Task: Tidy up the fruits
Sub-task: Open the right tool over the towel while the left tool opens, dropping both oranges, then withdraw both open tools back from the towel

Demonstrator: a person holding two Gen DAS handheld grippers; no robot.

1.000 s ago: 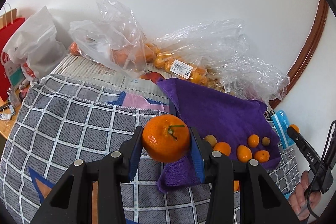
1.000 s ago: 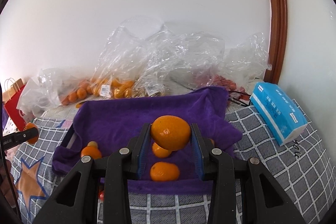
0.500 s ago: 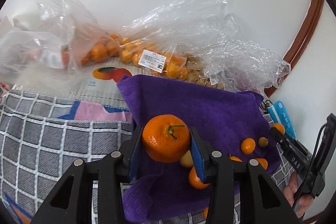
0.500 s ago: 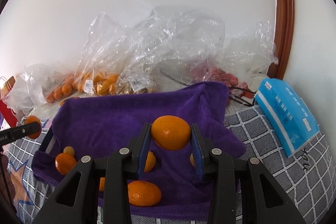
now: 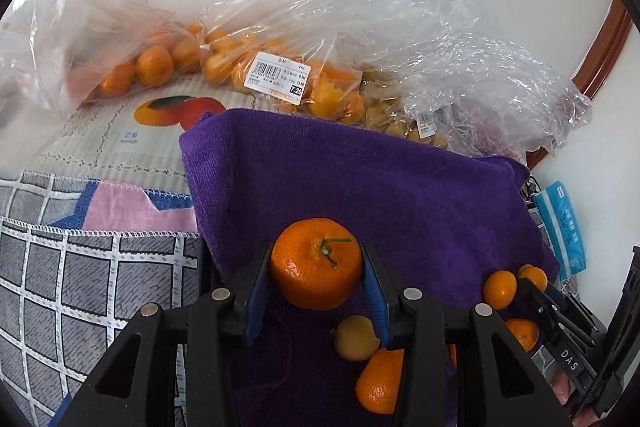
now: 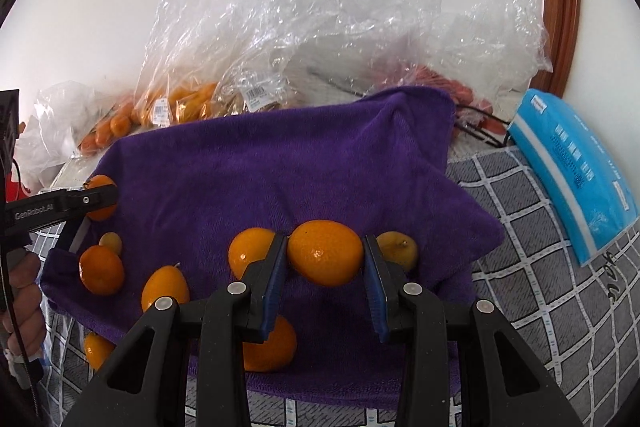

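Observation:
My left gripper [image 5: 316,263] is shut on a stemmed mandarin [image 5: 316,263], held low over the near left part of the purple towel [image 5: 360,179]. My right gripper [image 6: 325,253] is shut on a smooth orange [image 6: 325,253], low over the towel [image 6: 260,163]. Several small oranges lie loose on the towel, among them one at the left [image 6: 101,269] and one behind my right gripper's left finger [image 6: 250,251]. A yellowish fruit [image 5: 356,337] lies under my left gripper. The left gripper also shows at the left in the right wrist view [image 6: 96,199].
Clear plastic bags of oranges [image 5: 280,75] and other fruit line the wall behind the towel. A blue tissue pack [image 6: 576,175] lies at the right on the grey checked cloth [image 6: 528,267]. A mango-print box [image 5: 152,131] lies at the left.
Both grippers moved forward and down over the purple towel, each still holding its fruit. The towel and loose oranges now appear closer.

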